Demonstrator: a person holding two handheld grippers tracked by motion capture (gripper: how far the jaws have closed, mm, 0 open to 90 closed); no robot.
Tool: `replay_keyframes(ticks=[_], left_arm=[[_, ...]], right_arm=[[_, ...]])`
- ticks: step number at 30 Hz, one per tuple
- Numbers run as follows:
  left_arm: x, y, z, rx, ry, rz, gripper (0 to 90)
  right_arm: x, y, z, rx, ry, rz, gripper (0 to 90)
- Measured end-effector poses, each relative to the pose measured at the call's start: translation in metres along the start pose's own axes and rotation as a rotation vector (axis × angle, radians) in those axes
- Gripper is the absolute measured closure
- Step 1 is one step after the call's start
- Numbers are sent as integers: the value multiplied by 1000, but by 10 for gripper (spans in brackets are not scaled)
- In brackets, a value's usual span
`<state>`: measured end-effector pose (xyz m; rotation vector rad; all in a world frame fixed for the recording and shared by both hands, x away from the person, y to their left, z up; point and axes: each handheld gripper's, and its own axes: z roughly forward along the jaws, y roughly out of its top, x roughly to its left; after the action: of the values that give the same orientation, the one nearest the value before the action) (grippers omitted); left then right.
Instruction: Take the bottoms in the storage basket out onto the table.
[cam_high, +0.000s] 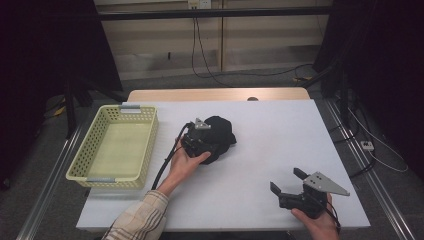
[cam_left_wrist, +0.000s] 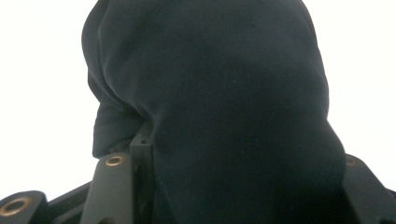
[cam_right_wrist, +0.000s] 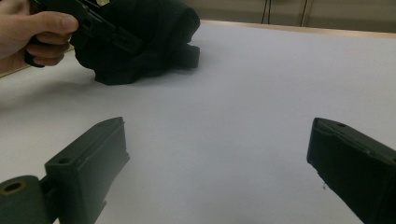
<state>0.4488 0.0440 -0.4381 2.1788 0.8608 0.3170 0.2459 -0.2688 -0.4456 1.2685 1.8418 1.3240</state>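
Observation:
A crumpled black cloth lies on the white table, a little left of its middle. My left gripper is pushed into its near left side, held in a hand with a checked sleeve. In the left gripper view the cloth bulges between both jaws of that gripper and lies against each, so it is shut on the cloth. My right gripper rests at the near right of the table, open, with bare tabletop between its jaws. It sees the cloth and the left gripper farther off.
A pale yellow plastic basket with nothing in it stands at the table's left edge. A wooden strip runs along the far edge. Cables cross the floor behind and to the right.

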Motion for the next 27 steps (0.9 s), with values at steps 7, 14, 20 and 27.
replay_keyframes(ticks=[7,14,20,27], left_arm=[[1,-3,5,5,6,11,409],[-1,-7,12,8,14,27,376],[1,-10,14,-4,-2,27,366],[1,-12,17,-10,14,61,348]], right_arm=[[0,0,0,1,-2,0,51],[0,0,0,0,1,1,51],[0,0,-1,-5,4,0,51],[-1,0,-1,-2,4,6,51]])
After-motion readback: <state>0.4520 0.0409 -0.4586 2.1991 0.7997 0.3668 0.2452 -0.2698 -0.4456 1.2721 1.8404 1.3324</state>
